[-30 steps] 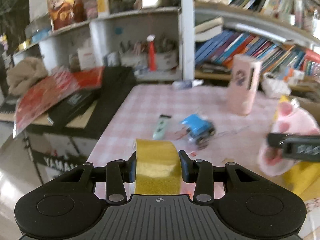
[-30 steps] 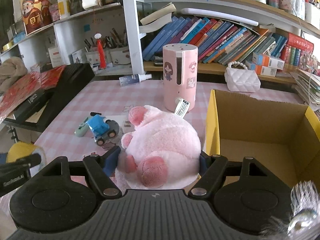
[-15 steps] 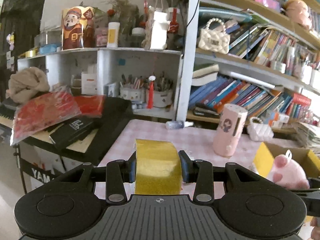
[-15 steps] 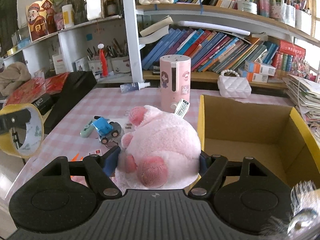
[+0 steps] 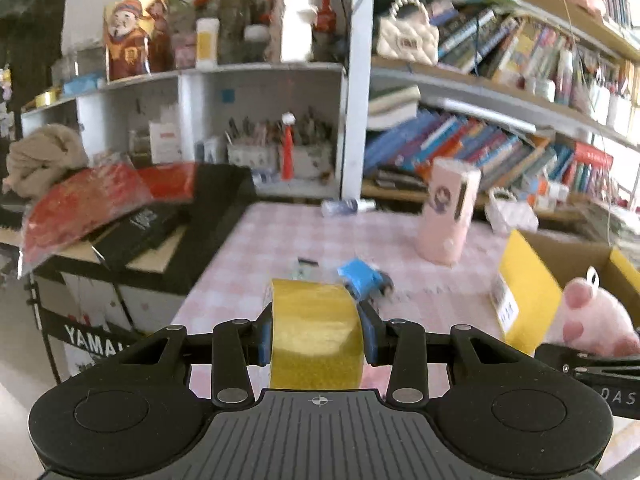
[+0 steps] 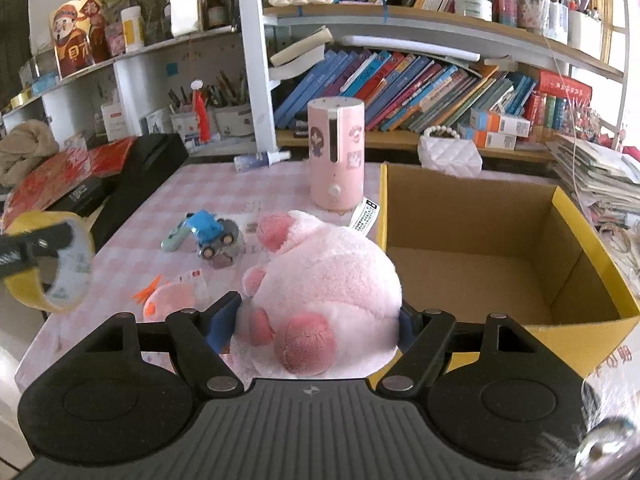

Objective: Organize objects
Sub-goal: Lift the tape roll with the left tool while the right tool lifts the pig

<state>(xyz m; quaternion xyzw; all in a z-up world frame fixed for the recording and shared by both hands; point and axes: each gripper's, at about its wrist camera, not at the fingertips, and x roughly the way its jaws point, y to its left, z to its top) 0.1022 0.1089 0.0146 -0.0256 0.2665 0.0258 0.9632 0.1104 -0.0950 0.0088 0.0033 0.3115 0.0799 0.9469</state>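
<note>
My left gripper is shut on a yellow tape roll, held in the air over the near left edge of the pink checked table. The same tape roll shows at the left edge of the right wrist view. My right gripper is shut on a pink plush pig, lifted beside the left wall of an open yellow cardboard box. From the left wrist view the pig hangs at the box's near corner.
A blue toy truck, a mint green small item, a pink and orange toy and a tall pink cylinder stay on the table. A spray bottle lies at the back. Shelves of books stand behind; a black keyboard case is at left.
Both grippers have risen and shifted right with their loads. The pig has moved closer to the box. The tape roll now appears higher in the right wrist view.
</note>
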